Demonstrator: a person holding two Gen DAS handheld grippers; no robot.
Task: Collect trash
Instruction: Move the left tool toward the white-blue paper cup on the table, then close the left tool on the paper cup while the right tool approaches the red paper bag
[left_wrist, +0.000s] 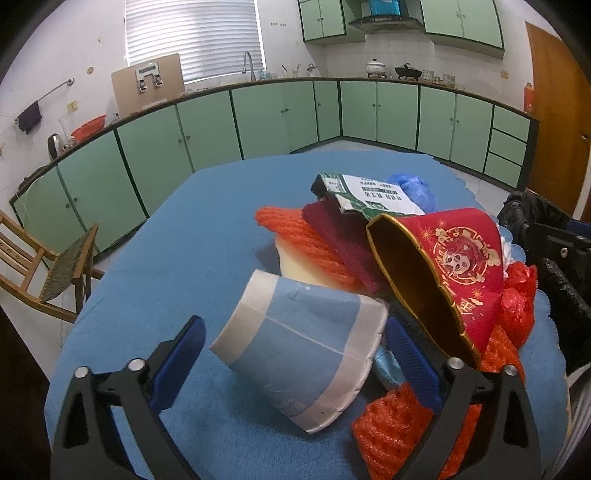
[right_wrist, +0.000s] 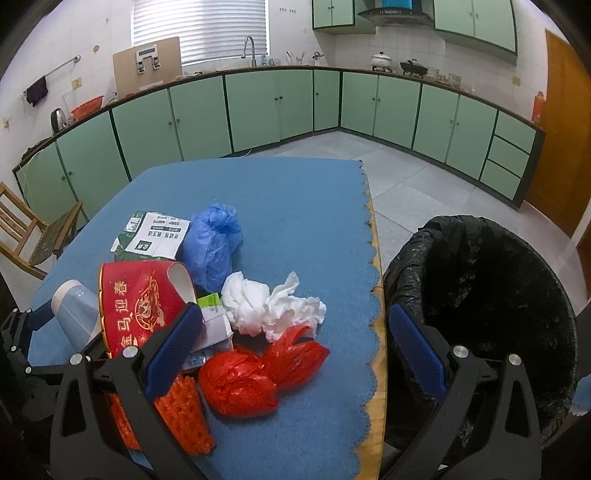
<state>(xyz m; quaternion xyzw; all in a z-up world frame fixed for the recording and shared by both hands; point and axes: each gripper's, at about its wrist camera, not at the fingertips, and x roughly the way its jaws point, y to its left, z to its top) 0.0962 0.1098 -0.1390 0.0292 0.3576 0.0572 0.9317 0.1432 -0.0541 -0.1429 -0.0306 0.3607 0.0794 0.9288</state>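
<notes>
Trash lies on a blue cloth-covered table (left_wrist: 192, 236). A blue and white paper cup (left_wrist: 299, 350) lies on its side between the open fingers of my left gripper (left_wrist: 295, 354), not squeezed. Next to it are a red paper cup (left_wrist: 443, 273), orange foam nets (left_wrist: 306, 236), a green and white carton (left_wrist: 369, 195) and a blue plastic bag (right_wrist: 216, 243). My right gripper (right_wrist: 291, 343) is open and empty above a red plastic bag (right_wrist: 258, 373) and white tissues (right_wrist: 273, 306). A bin lined with a black bag (right_wrist: 487, 314) stands off the table's right edge.
Green kitchen cabinets (right_wrist: 258, 107) run along the far walls under a counter with a sink and pots. A wooden chair (left_wrist: 48, 266) stands left of the table. A brown door (right_wrist: 565, 129) is at the right. Grey tiled floor (right_wrist: 417, 177) lies beyond the table.
</notes>
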